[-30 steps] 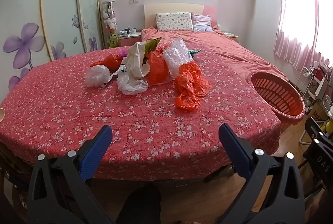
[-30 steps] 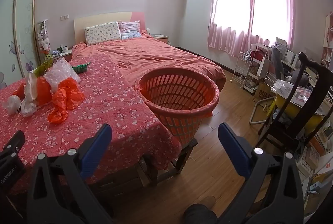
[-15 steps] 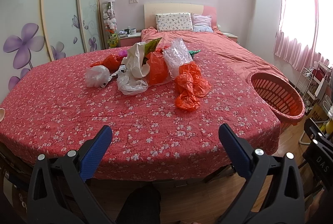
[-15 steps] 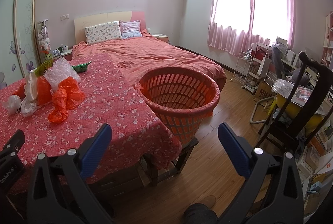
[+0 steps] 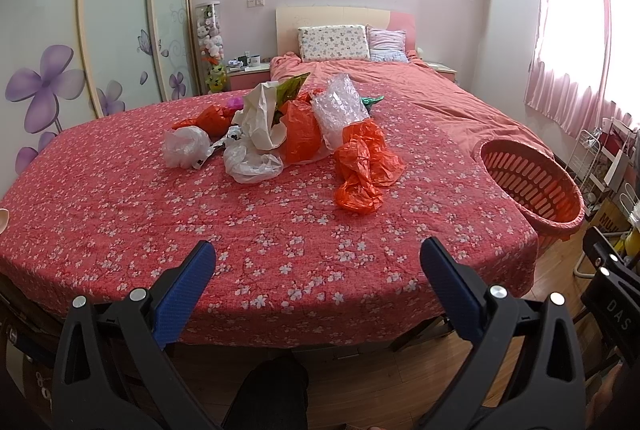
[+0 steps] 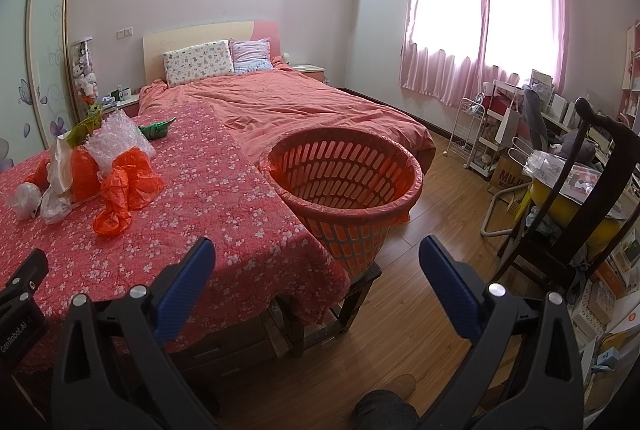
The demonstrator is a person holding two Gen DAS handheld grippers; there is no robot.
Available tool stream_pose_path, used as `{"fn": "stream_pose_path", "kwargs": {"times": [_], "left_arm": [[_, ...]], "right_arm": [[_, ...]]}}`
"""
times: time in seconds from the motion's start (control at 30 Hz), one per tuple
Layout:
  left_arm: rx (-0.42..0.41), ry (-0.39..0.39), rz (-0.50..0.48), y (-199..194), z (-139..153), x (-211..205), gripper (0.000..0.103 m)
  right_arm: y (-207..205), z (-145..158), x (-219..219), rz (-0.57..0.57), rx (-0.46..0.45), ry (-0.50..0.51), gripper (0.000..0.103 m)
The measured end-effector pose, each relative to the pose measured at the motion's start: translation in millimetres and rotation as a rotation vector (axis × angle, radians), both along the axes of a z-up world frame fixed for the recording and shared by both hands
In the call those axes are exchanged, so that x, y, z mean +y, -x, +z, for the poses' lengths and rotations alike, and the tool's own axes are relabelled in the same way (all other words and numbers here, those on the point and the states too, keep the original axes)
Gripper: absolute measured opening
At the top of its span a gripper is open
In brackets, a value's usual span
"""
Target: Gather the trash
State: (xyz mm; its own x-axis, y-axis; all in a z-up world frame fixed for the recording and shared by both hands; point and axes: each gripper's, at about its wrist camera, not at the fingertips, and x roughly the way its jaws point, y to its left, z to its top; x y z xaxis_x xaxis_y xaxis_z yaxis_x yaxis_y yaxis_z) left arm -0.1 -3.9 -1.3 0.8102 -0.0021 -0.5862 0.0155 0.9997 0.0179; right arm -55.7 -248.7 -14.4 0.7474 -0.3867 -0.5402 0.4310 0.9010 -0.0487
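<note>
A heap of trash lies on the table with the red flowered cloth (image 5: 240, 230): a crumpled orange bag (image 5: 362, 170) nearest, another orange bag (image 5: 300, 134), white bags (image 5: 250, 162), bubble wrap (image 5: 340, 106) and a green wrapper (image 5: 370, 101). The heap also shows in the right wrist view, with the orange bag (image 6: 120, 190) in front. An empty orange slotted basket (image 6: 344, 186) stands at the table's right edge; it also shows in the left wrist view (image 5: 528, 186). My left gripper (image 5: 316, 266) is open and empty at the table's near edge. My right gripper (image 6: 316, 266) is open and empty, short of the basket.
A bed with an orange cover (image 6: 304, 110) lies behind the table. A dark wooden chair (image 6: 580, 198), a wire rack (image 6: 476, 134) and clutter stand at the right by the pink curtains (image 6: 484, 14). A wardrobe with flower doors (image 5: 100, 42) is at the left. Wooden floor (image 6: 440, 214) lies beside the basket.
</note>
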Motion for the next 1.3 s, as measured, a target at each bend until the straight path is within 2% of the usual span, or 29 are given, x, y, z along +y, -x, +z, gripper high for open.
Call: {"fn": "stream_pose_path", "kwargs": {"times": [1.3], "left_arm": [[0.0,0.002,0.001,6,-8,-20,0.101]], "right_arm": [[0,-1,-2,0.0,0.001,-0.006,0.099]]}}
